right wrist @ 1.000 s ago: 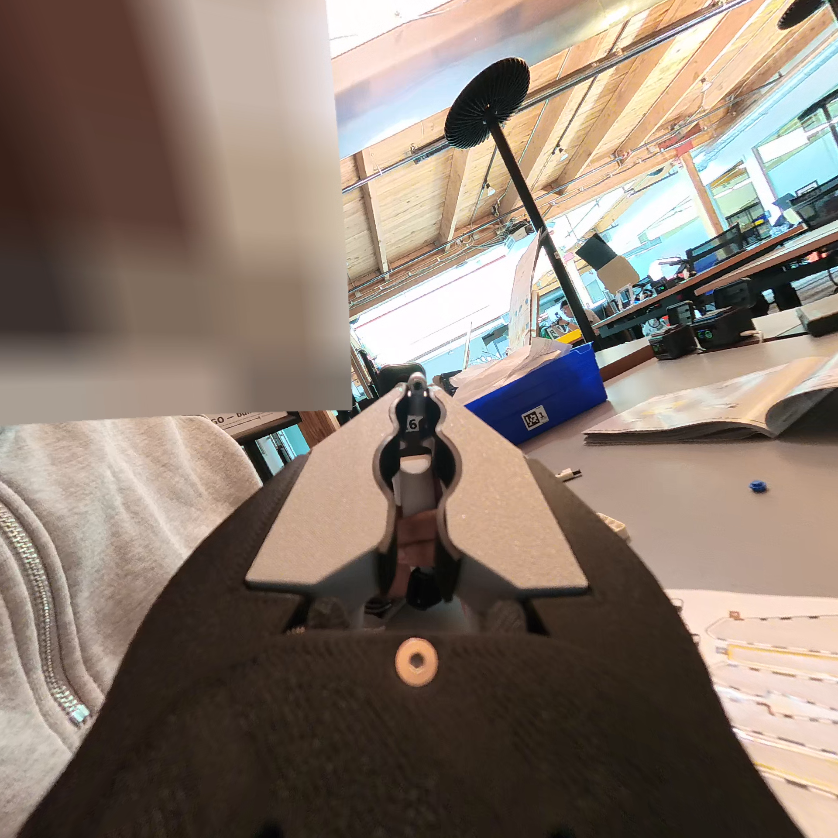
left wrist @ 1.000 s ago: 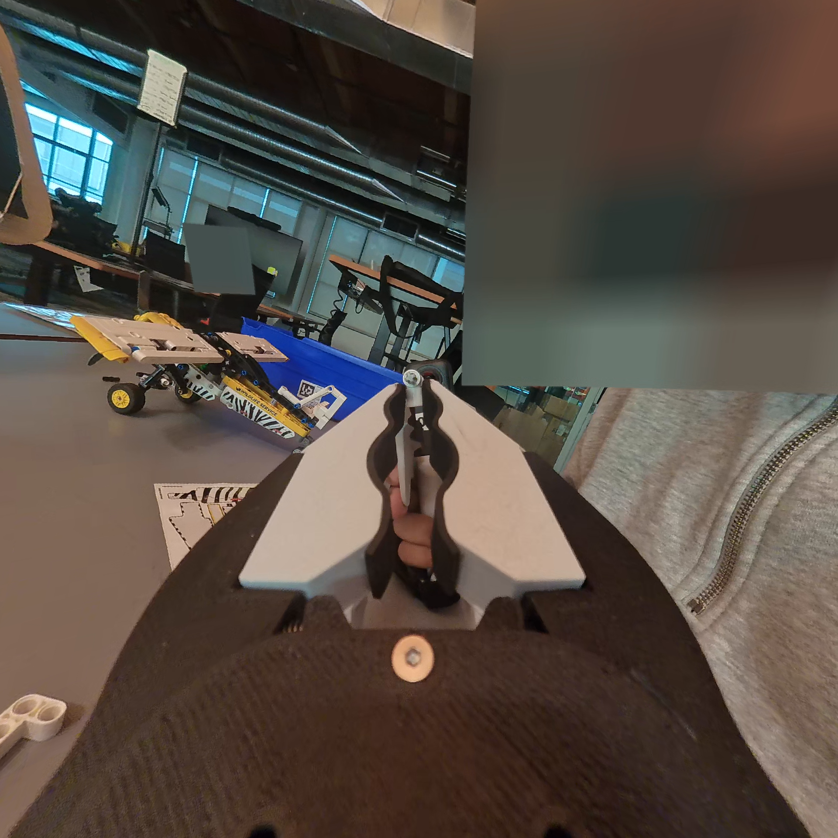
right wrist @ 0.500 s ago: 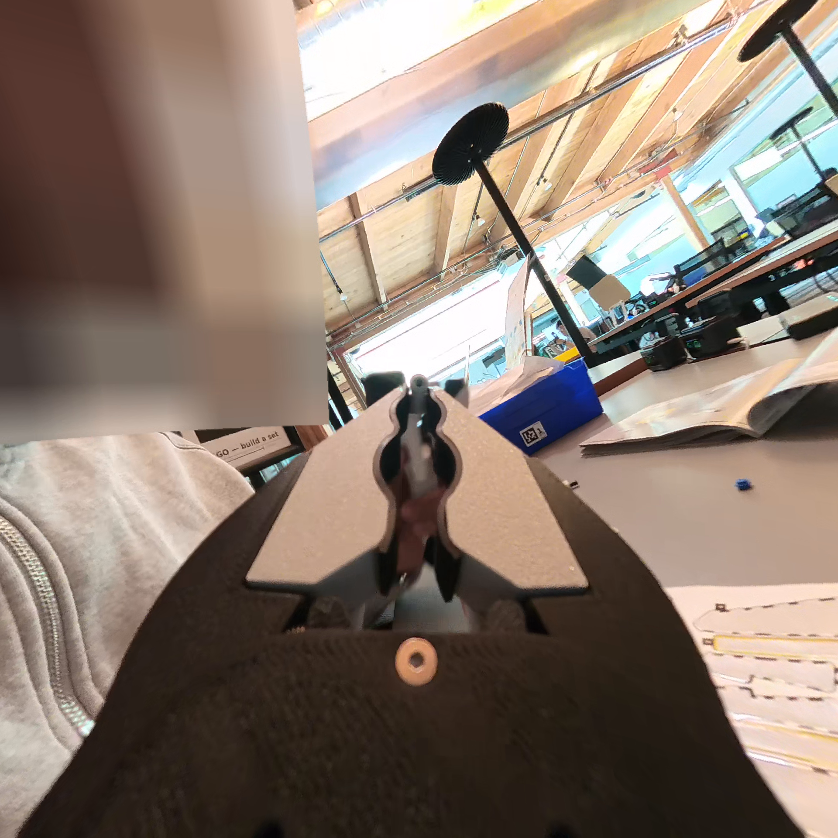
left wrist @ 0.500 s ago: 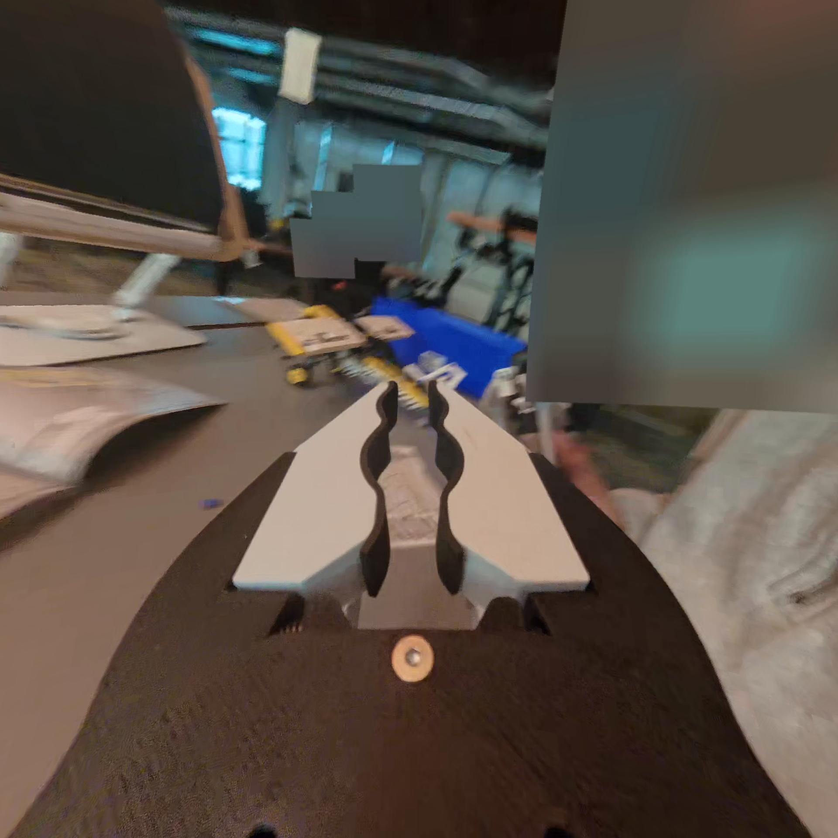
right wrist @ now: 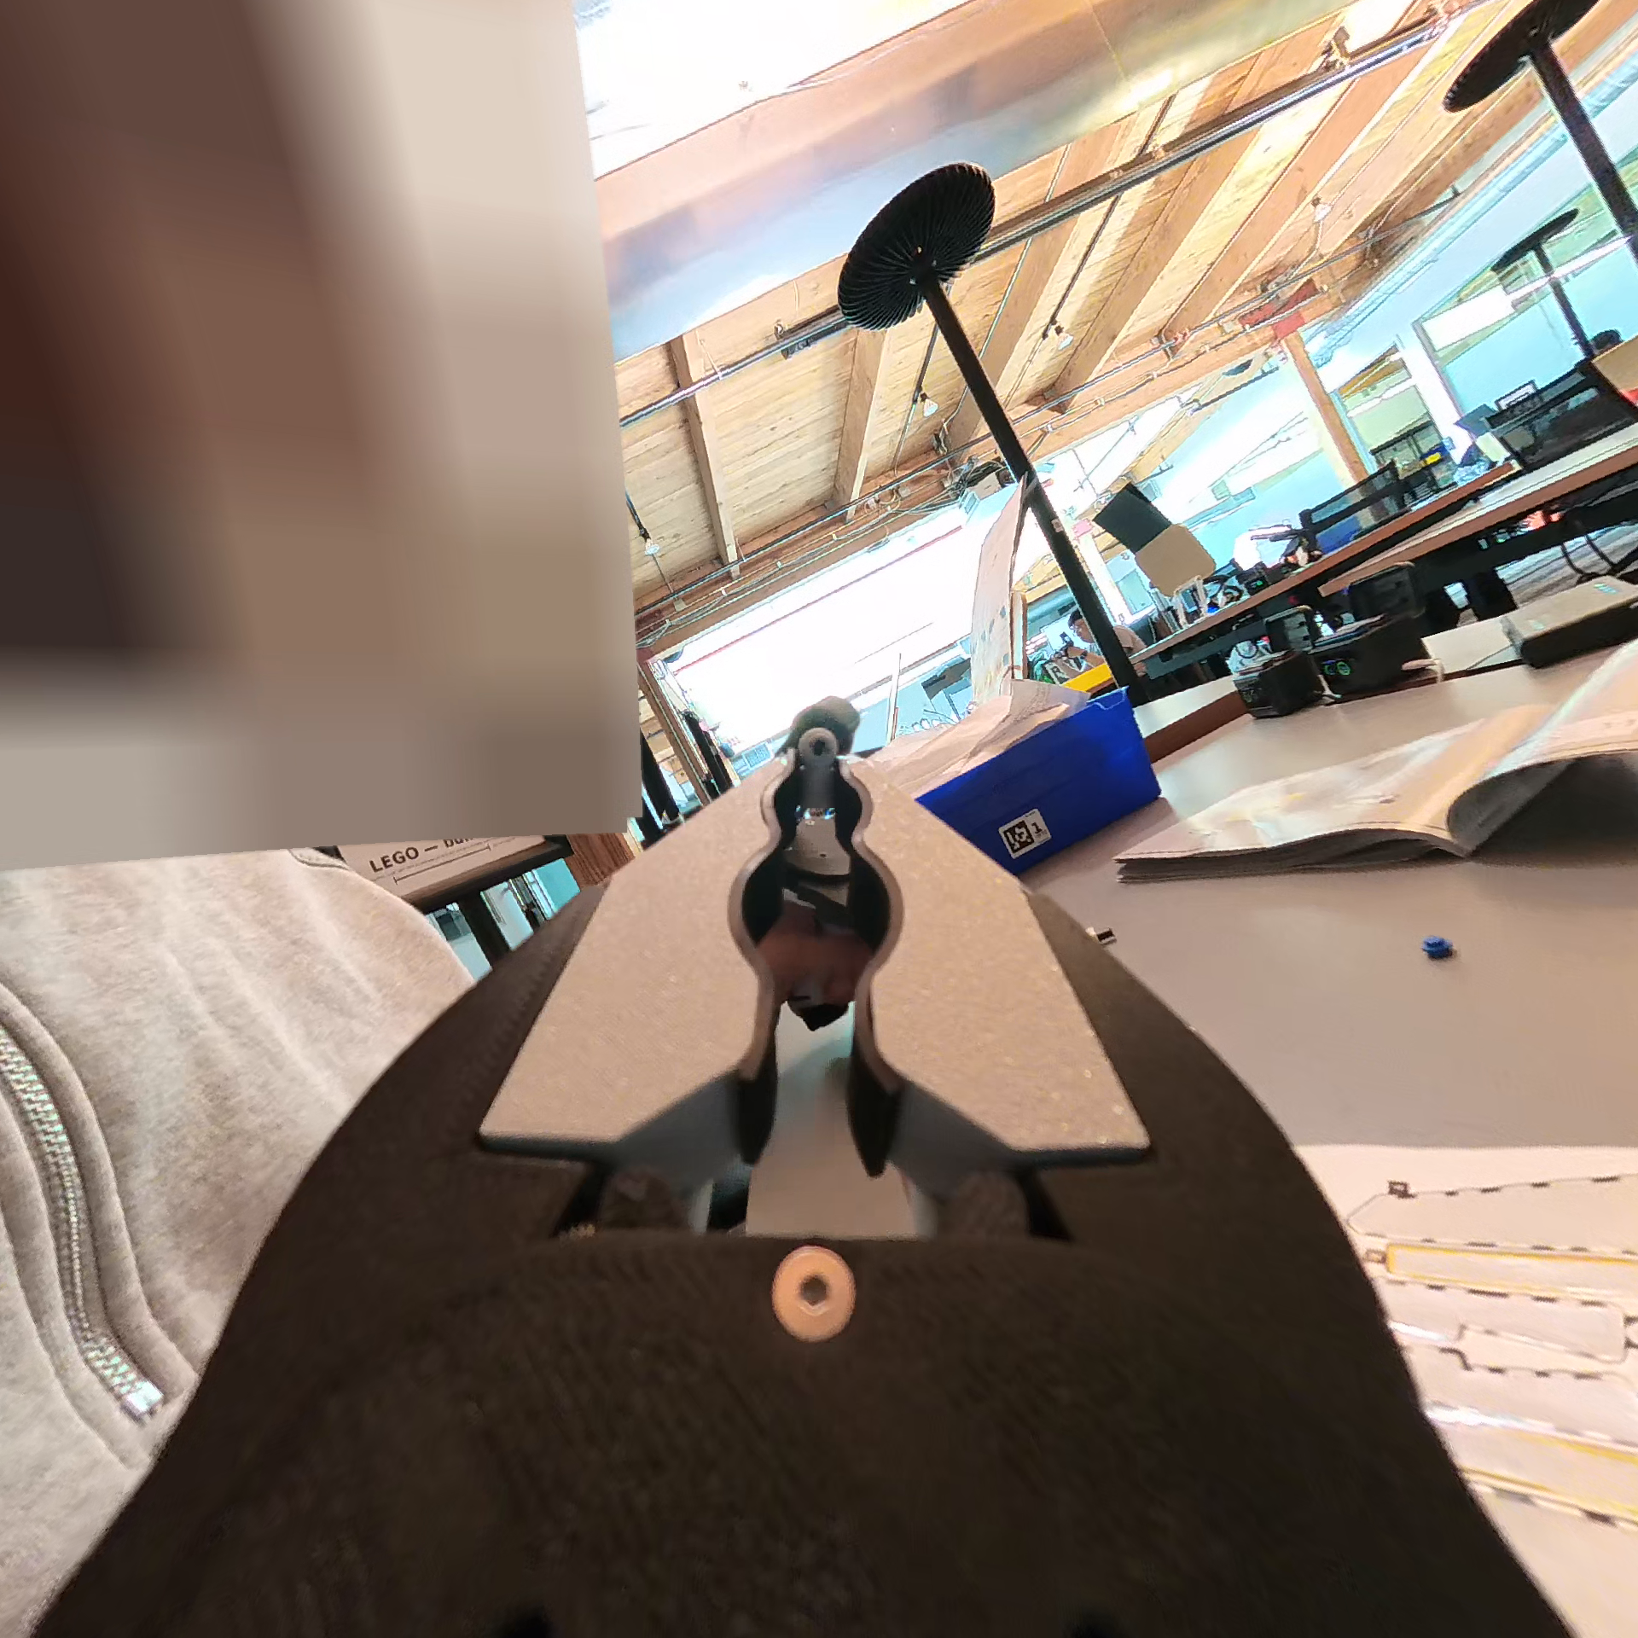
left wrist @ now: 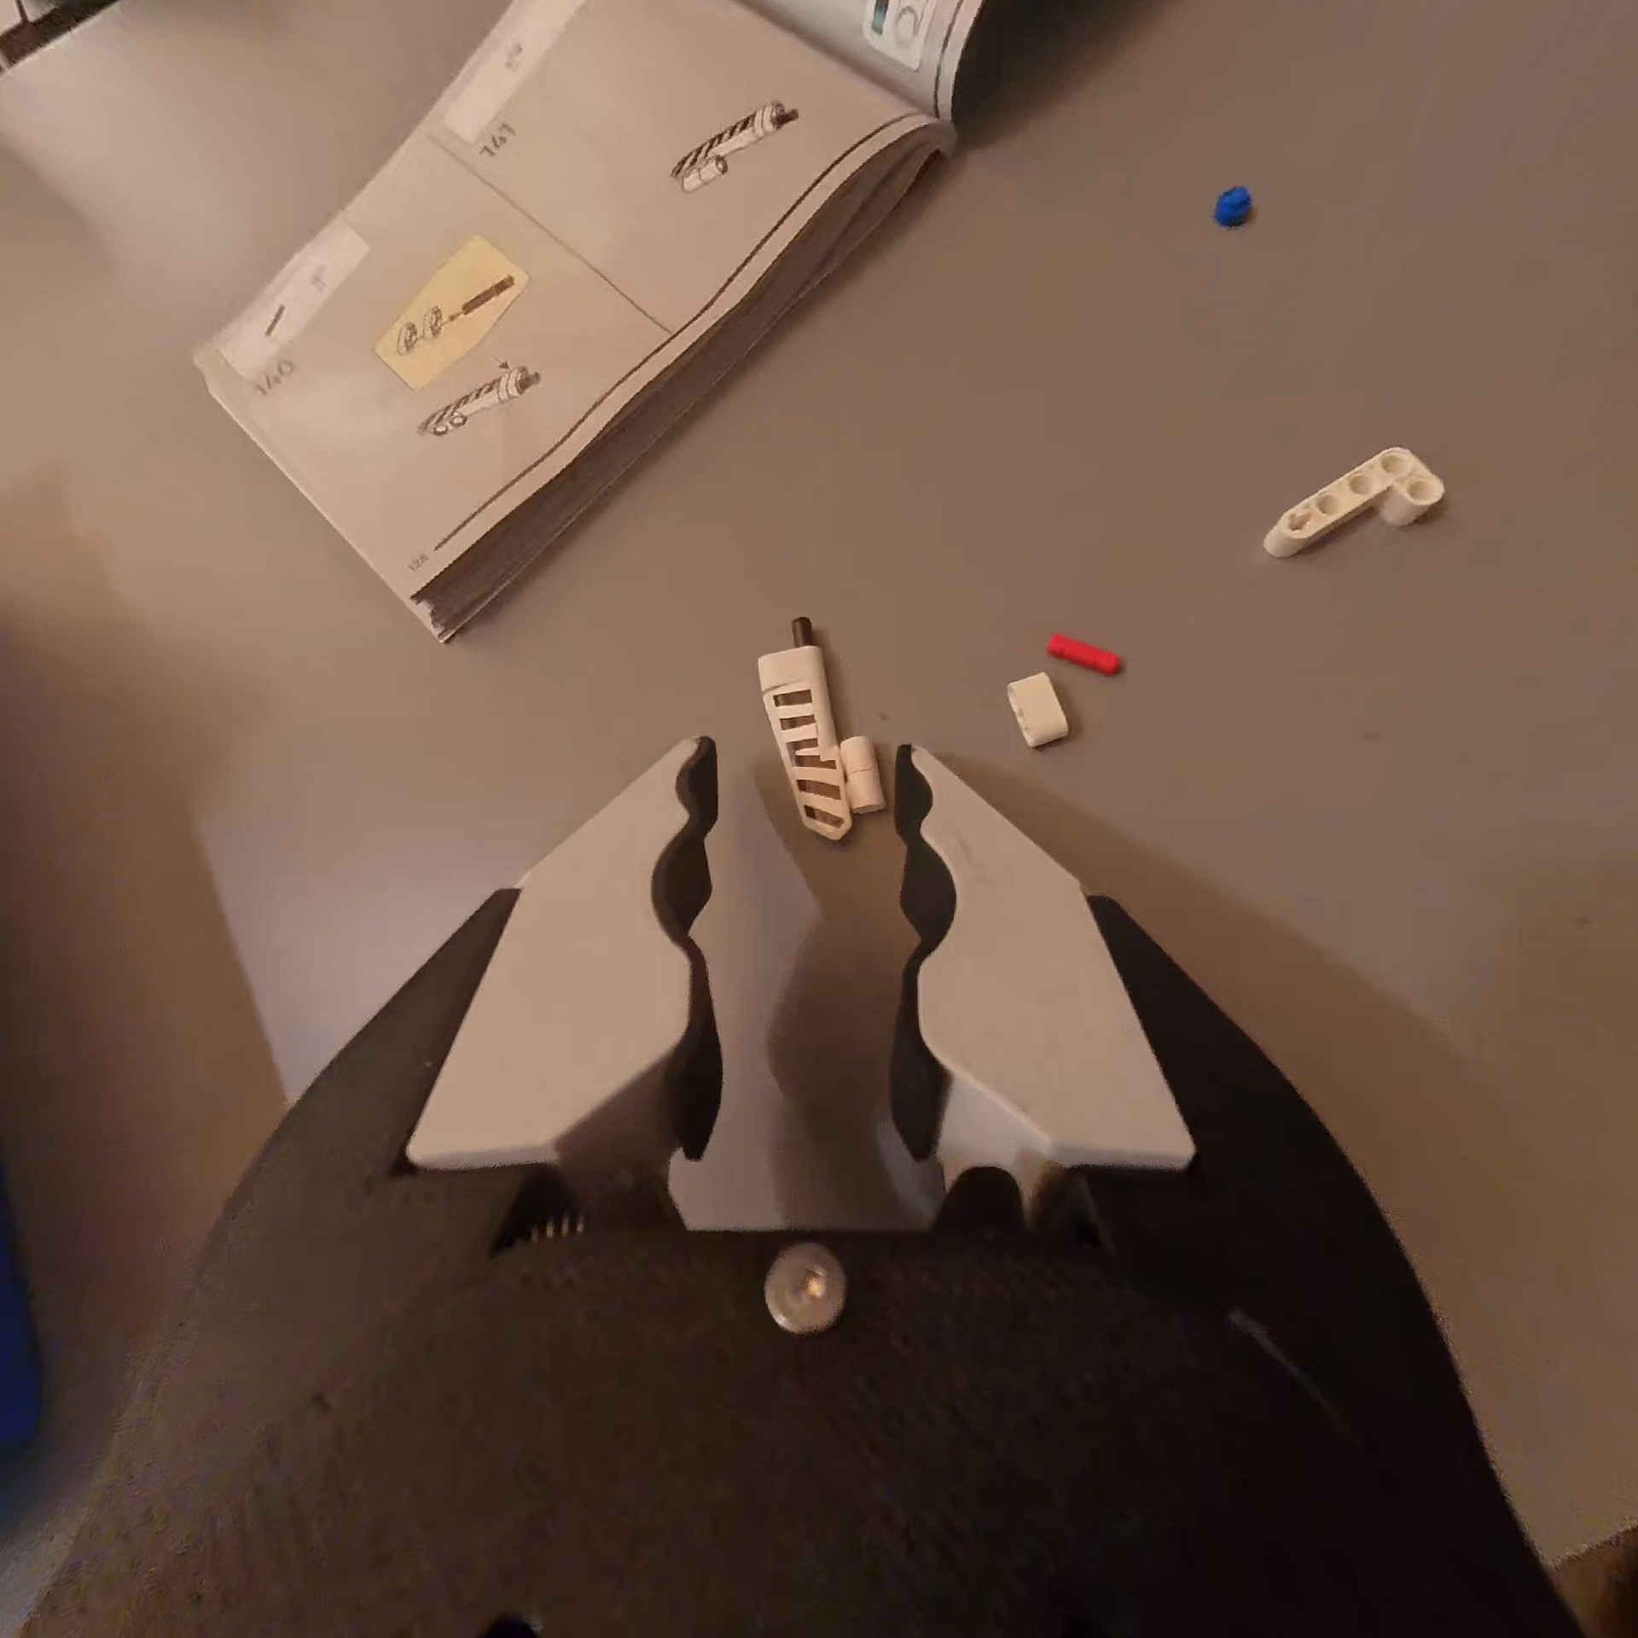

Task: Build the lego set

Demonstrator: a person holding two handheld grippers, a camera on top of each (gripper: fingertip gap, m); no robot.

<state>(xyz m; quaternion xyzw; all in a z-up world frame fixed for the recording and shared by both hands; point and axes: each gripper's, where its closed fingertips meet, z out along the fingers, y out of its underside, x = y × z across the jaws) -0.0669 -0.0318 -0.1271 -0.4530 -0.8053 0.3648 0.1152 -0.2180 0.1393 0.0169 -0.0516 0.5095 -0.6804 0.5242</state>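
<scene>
Lego pieces (left wrist: 1035,708): five loose on table (left wrist: 1152,886)

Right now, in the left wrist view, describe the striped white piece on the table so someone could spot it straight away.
Start at the open instruction booklet on the grey table, then drop to the open left gripper. The striped white piece lies just past its fingertips. Unlike the plain white pieces nearby, it is long and tapered, with dark stripes and a dark pin at its far end.
</scene>
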